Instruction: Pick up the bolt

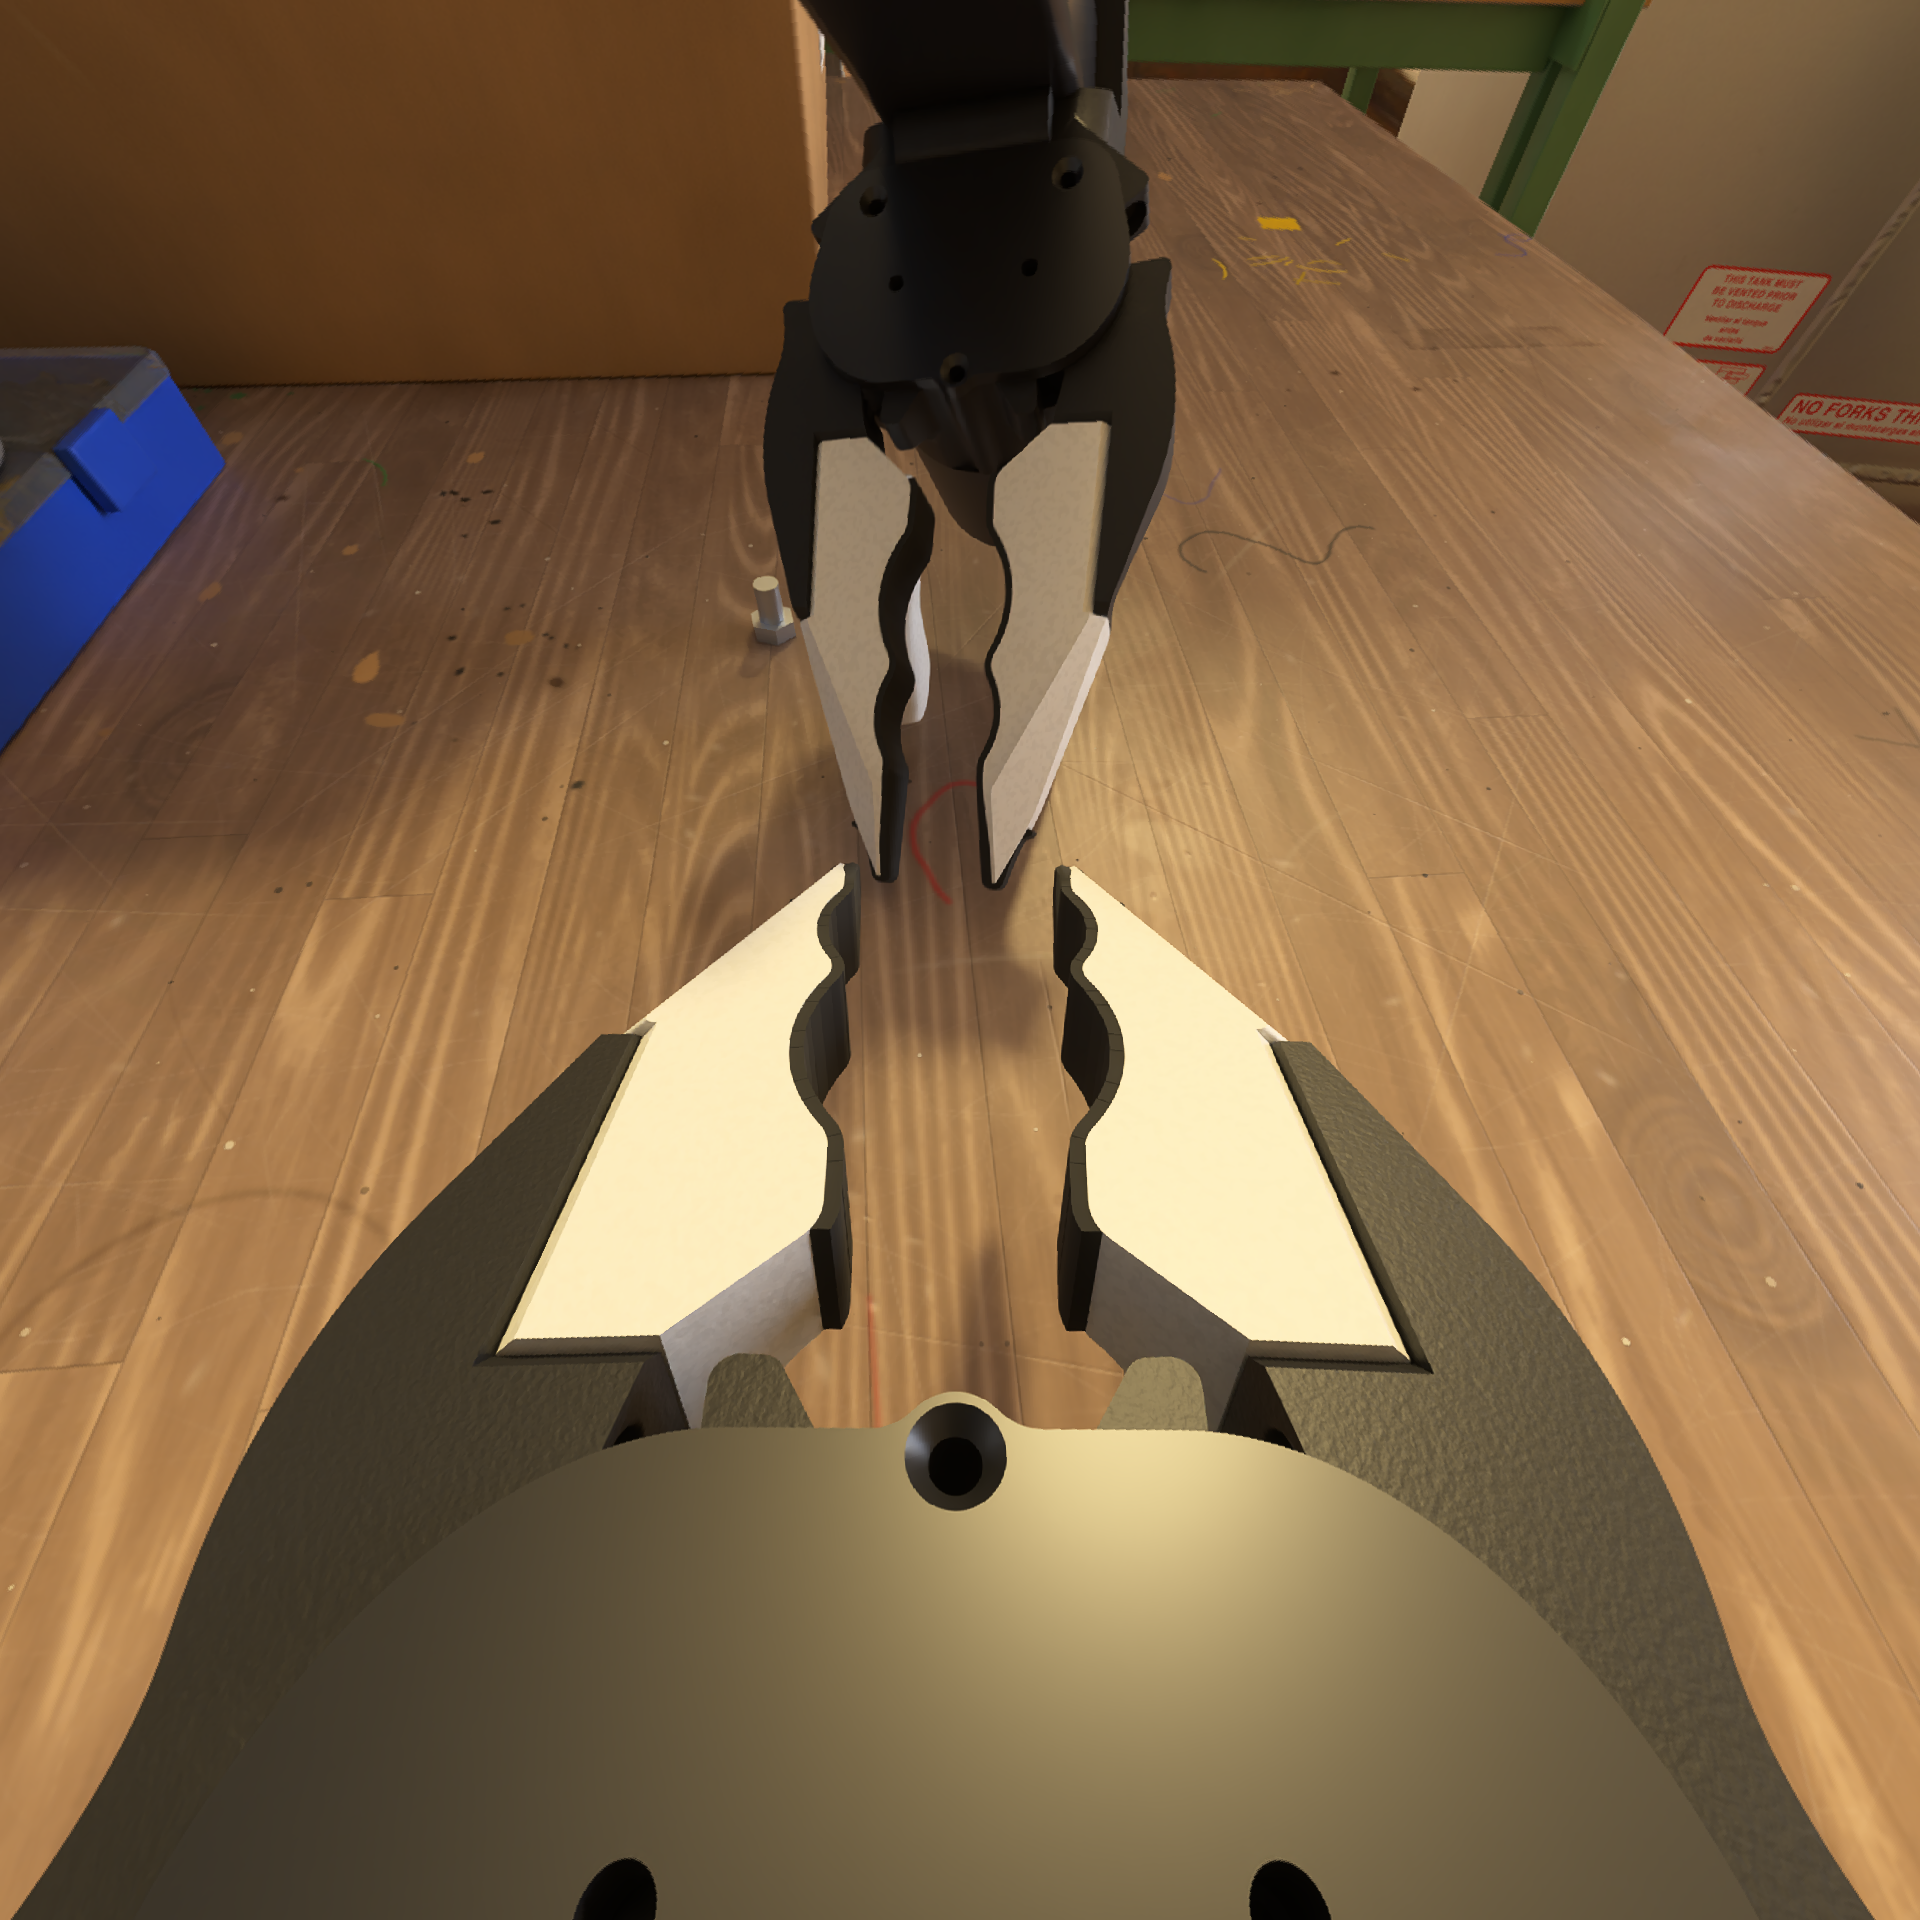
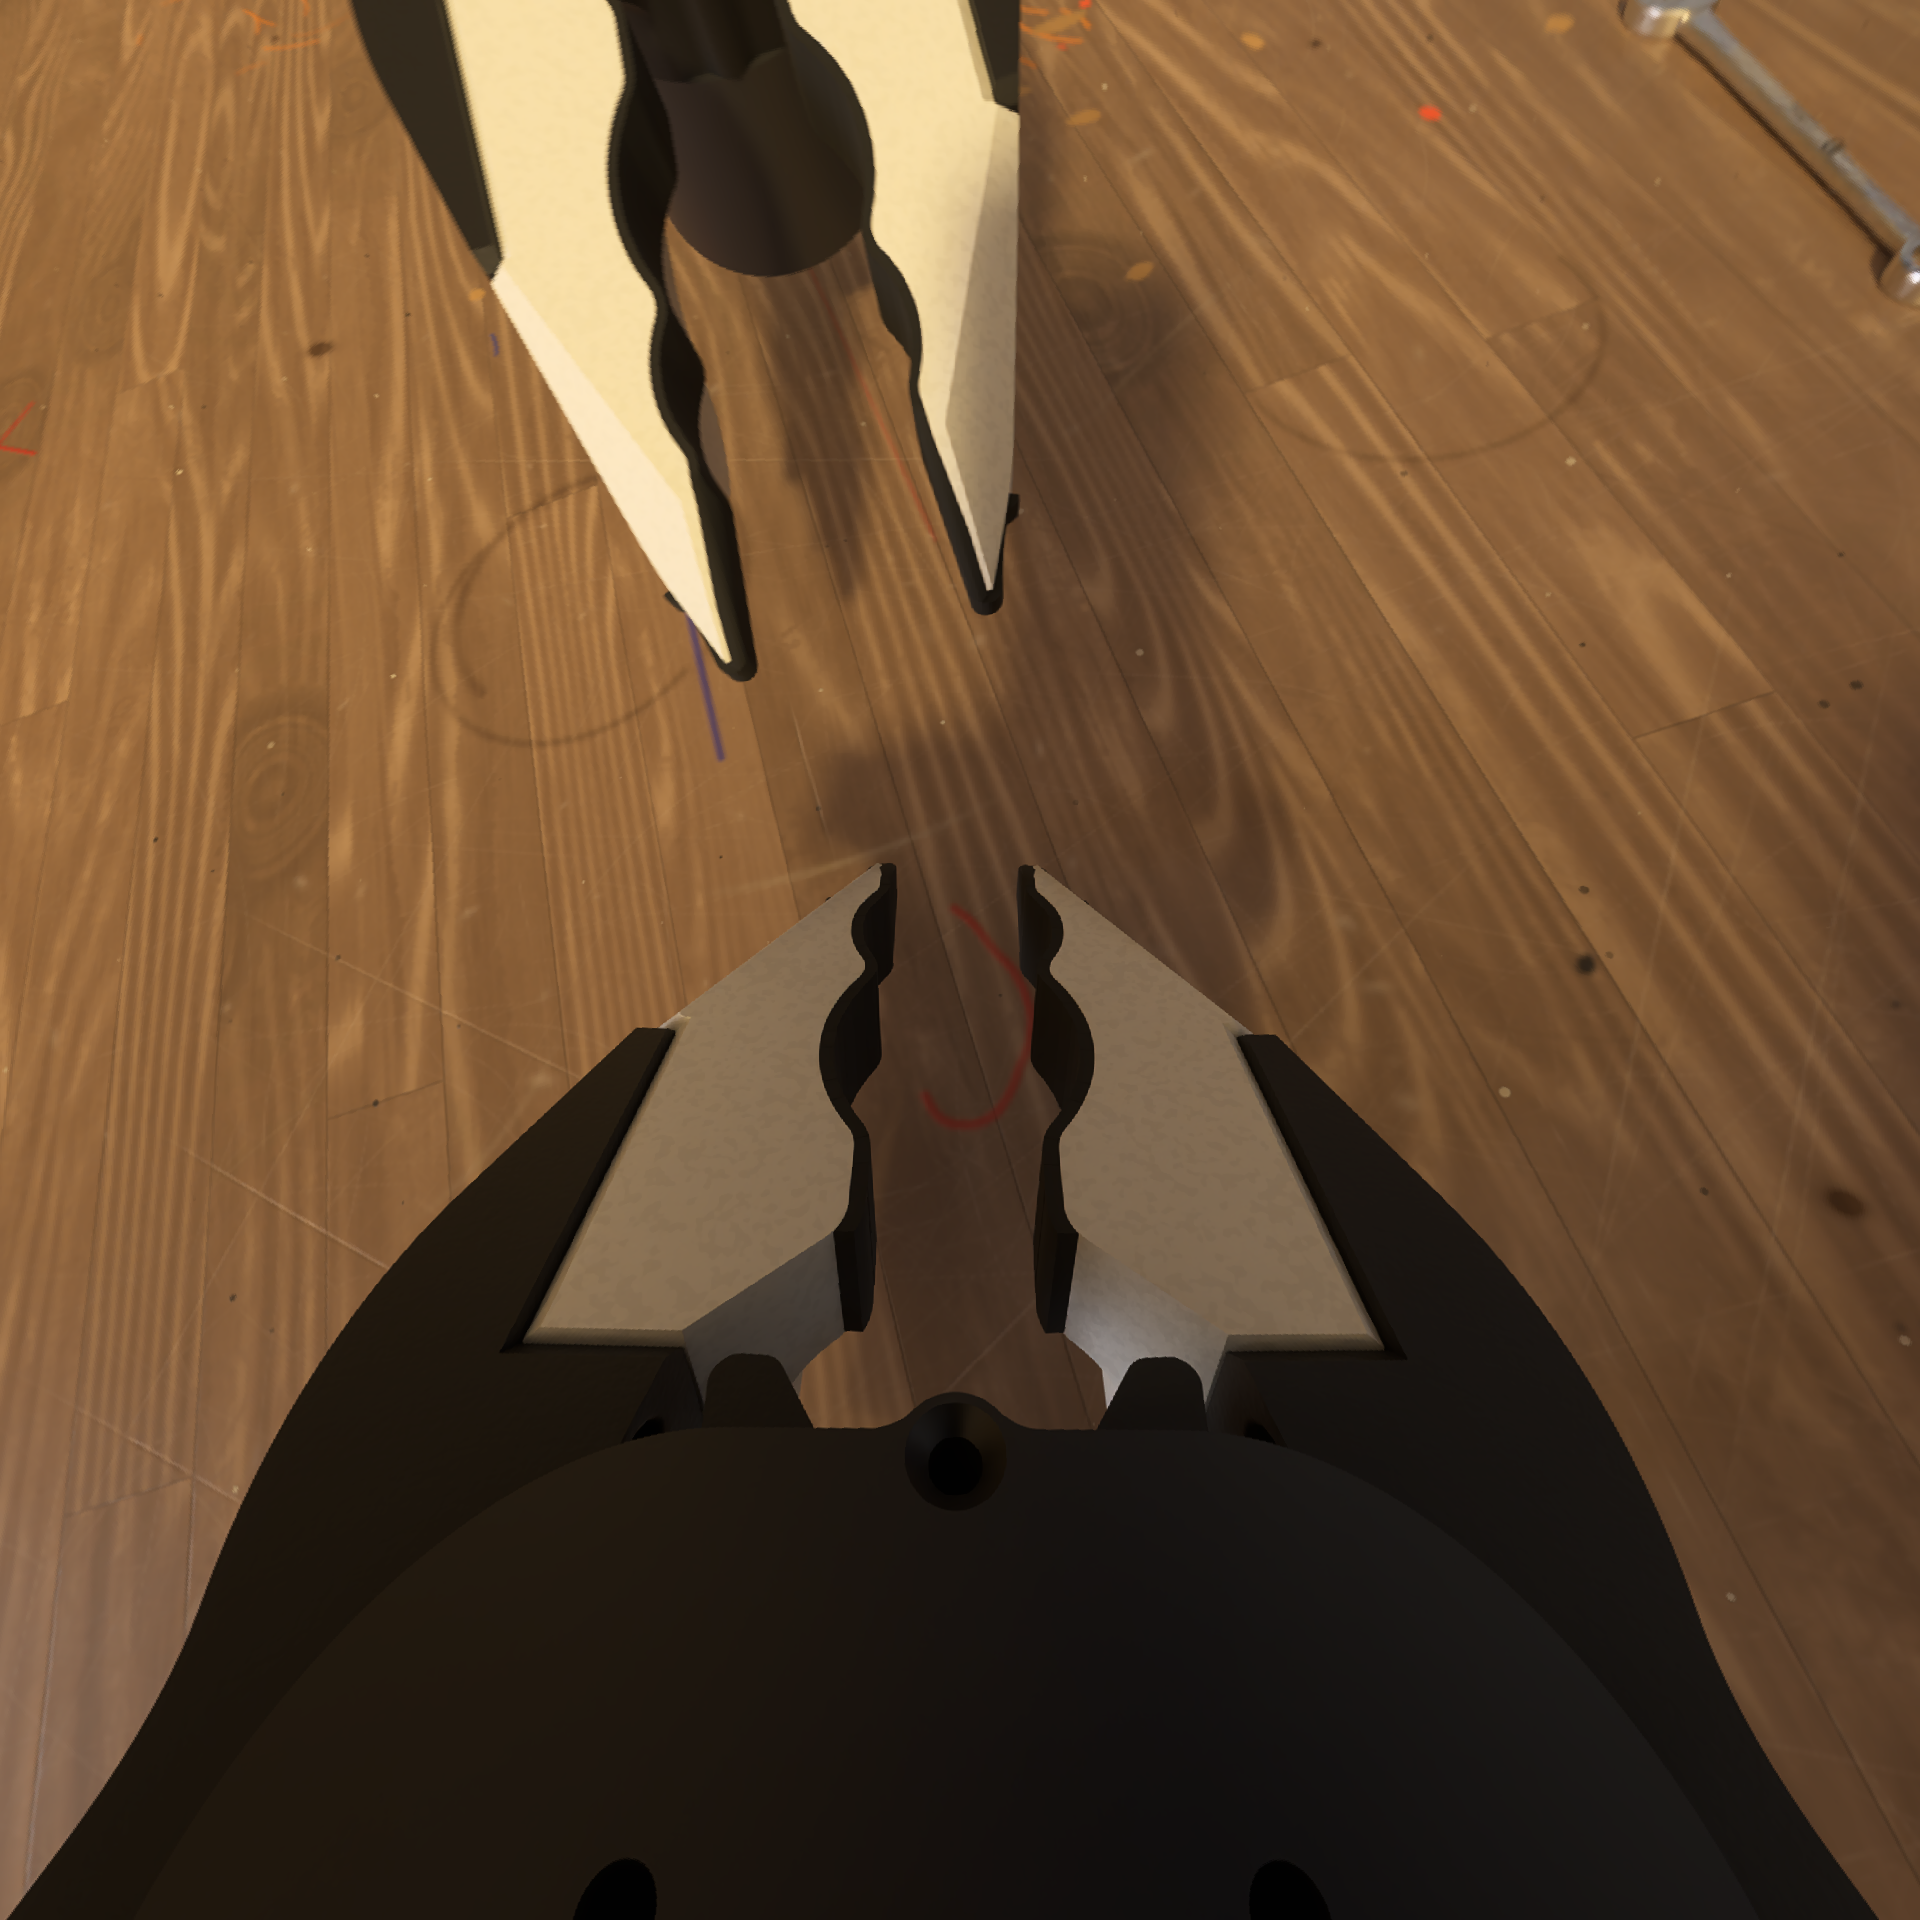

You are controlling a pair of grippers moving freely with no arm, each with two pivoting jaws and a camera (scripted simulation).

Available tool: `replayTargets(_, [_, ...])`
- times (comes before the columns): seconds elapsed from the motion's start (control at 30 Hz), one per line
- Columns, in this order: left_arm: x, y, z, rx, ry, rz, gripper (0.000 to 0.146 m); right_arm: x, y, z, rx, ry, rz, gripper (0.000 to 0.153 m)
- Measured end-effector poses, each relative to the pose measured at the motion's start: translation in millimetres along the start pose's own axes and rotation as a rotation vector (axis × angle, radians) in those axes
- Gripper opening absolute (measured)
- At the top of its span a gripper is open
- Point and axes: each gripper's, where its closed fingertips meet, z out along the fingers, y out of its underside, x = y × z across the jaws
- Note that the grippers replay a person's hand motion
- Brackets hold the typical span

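Observation:
A small grey hex-head bolt [image 1: 771, 611] stands head-down on the wooden table in the left wrist view, far ahead and left of the fingers. My left gripper [image 1: 956, 883] is olive, open and empty, low over the table. My right gripper [image 2: 956, 883] is black, open and empty, and faces the left one tip to tip. It shows in the left wrist view [image 1: 940, 878], just right of the bolt. The left gripper shows in the right wrist view [image 2: 862, 634]. The bolt is not seen in the right wrist view.
A blue bin [image 1: 83, 520] sits at the left edge. A large cardboard box [image 1: 416, 177] stands at the back left. A metal wrench [image 2: 1787, 135] lies at the upper right of the right wrist view. A green frame [image 1: 1507, 94] stands beyond the table's end.

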Motion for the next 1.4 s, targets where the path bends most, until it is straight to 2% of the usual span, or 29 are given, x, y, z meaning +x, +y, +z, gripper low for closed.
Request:
replayTargets(0.17, [-1,0,-1,-0.001,0.002,-0.017,0.038,1,-1,-11,0.042,0.067,-0.142,0.023])
replayTargets(0.27, [-1,2,-2,-0.008,-0.004,-0.026,0.044,-1,-4,-21,0.071,0.130,-0.293,0.023])
replayTargets(0.33, [-2,1,-5,0.003,-0.006,-0.042,0.048,-2,-9,-27,0.100,0.161,-0.340,0.023])
replayTargets(0.47, [-5,1,-14,0.013,-0.016,-0.070,0.050,0,-12,-32,0.107,0.200,-0.341,0.023])
replayTargets(0.57, [-6,2,-19,0.008,-0.033,-0.062,0.052,7,-3,-28,0.038,0.257,-0.285,0.023])
replayTargets(0.7, [-7,5,-22,-0.017,-0.035,-0.054,0.052,2,-5,-25,0.047,0.201,-0.131,0.018])
replayTargets(0.77, [-7,7,-23,-0.027,-0.030,-0.063,0.050,-11,-16,-29,0.095,0.156,-0.140,0.014])
replayTargets(0.8, [-7,7,-24,-0.030,-0.032,-0.069,0.050,-19,-21,-31,0.112,0.135,-0.165,0.016])
replayTargets(0.9, [-7,4,-27,-0.010,-0.029,-0.085,0.050,-45,-26,-32,0.068,0.085,-0.229,0.040])
replayTargets(0.93, [-7,2,-28,-0.002,-0.029,-0.090,0.050,-49,-24,-30,0.044,0.100,-0.250,0.049])
replayTargets(1.0, [-8,0,-30,0.009,-0.033,-0.100,0.050,-54,-20,-26,-0.011,0.144,-0.299,0.054])
replayTargets(1.07, [-9,-1,-31,0.013,-0.036,-0.112,0.050,-50,-16,-24,-0.081,0.232,-0.345,0.053])
replayTargets(1.13, [-10,-1,-31,0.011,-0.045,-0.123,0.050,-36,-14,-34,-0.125,0.354,-0.368,0.044])
replayTargets(1.2, [-12,-2,-33,0.013,-0.063,-0.126,0.049,-11,-3,-57,-0.188,0.477,-0.304,0.035])
replayTargets(1.23, [-13,-3,-34,0.019,-0.071,-0.127,0.049,4,6,-70,-0.225,0.518,-0.224,0.028])
replayTargets(1.27, [-14,-4,-35,0.026,-0.079,-0.129,0.048,17,17,-81,-0.261,0.527,-0.115,0.023])
replayTargets(1.33, [-16,-7,-36,0.032,-0.090,-0.135,0.047,41,30,-94,-0.307,0.519,0.124,0.021])
replayTargets(1.4, [-16,-8,-36,0.031,-0.092,-0.139,0.046,58,27,-93,-0.292,0.474,0.260,0.021])
